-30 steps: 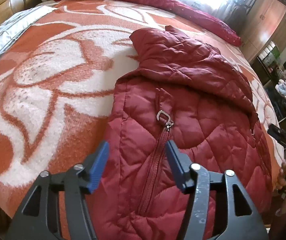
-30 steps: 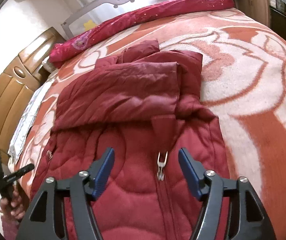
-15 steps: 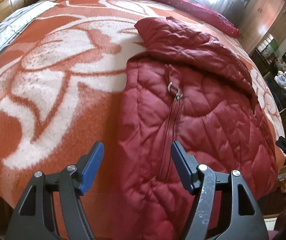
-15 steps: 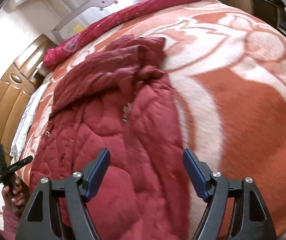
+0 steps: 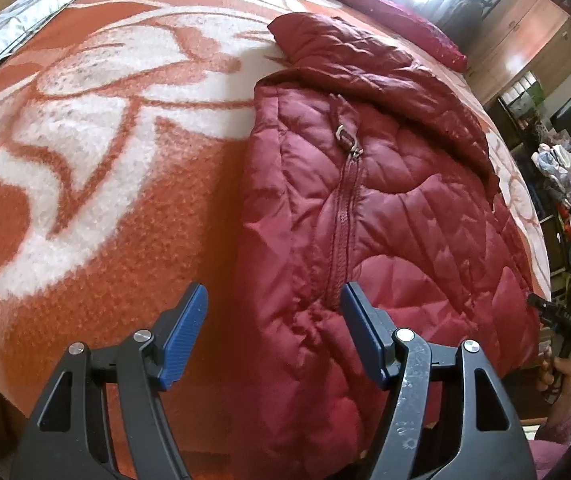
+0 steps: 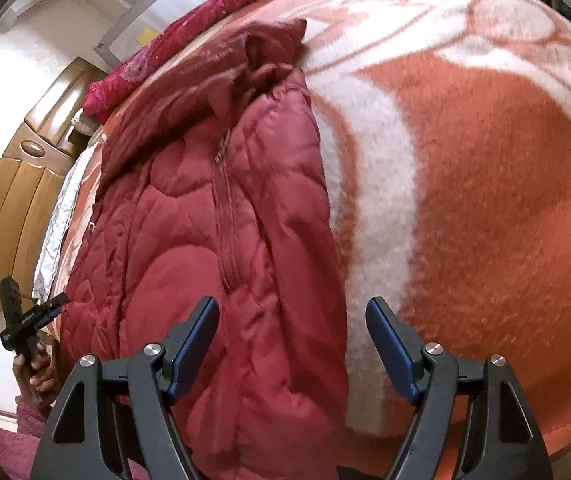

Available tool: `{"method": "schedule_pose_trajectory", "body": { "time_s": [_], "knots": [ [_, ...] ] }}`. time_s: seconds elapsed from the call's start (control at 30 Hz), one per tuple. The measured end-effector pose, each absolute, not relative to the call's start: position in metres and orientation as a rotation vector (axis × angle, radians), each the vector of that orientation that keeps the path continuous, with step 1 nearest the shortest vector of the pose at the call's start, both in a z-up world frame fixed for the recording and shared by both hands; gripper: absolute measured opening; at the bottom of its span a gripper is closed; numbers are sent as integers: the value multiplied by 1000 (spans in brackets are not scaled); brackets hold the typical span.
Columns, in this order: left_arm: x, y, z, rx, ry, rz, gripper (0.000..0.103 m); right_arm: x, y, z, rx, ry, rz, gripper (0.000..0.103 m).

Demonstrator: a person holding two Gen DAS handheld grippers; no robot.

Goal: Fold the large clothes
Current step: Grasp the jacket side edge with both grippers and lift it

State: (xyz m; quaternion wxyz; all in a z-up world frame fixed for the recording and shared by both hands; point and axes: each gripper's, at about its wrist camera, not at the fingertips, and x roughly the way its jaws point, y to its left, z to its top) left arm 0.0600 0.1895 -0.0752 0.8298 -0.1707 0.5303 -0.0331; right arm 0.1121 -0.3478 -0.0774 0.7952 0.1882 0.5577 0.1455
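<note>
A dark red quilted puffer jacket lies on the bed, its sleeves folded in over the top and its hem hanging over the near edge. It also shows in the right wrist view. My left gripper is open and empty, its jaws straddling the jacket's left edge near the hem. My right gripper is open and empty, its jaws straddling the jacket's right edge near the hem. A side zipper runs down the jacket; another side zipper shows in the right wrist view.
An orange and white patterned blanket covers the bed. A red pillow roll lies at the far side. A wooden headboard stands to the left. Cluttered shelves stand to the right.
Both grippers have pulled back toward the near edge of the bed and moved apart, the left to the jacket's left side, the right to its right side. Both stayed open.
</note>
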Motion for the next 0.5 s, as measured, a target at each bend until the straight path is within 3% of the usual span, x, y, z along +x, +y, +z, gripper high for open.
{"method": "schedule_pose_trajectory", "body": {
  "time_s": [0.23,0.37,0.5],
  "knots": [
    [48,187,-91,-396,1168,-136,69,104,-344,-84,458,1216,390,80],
    [37,181,-95,-410,1172,-193,80,98,-345,-89,510,1233,449,80],
    [28,171,-97,-380,1182,-233,80,90,-348,-95,555,1250,503,80]
  ]
}}
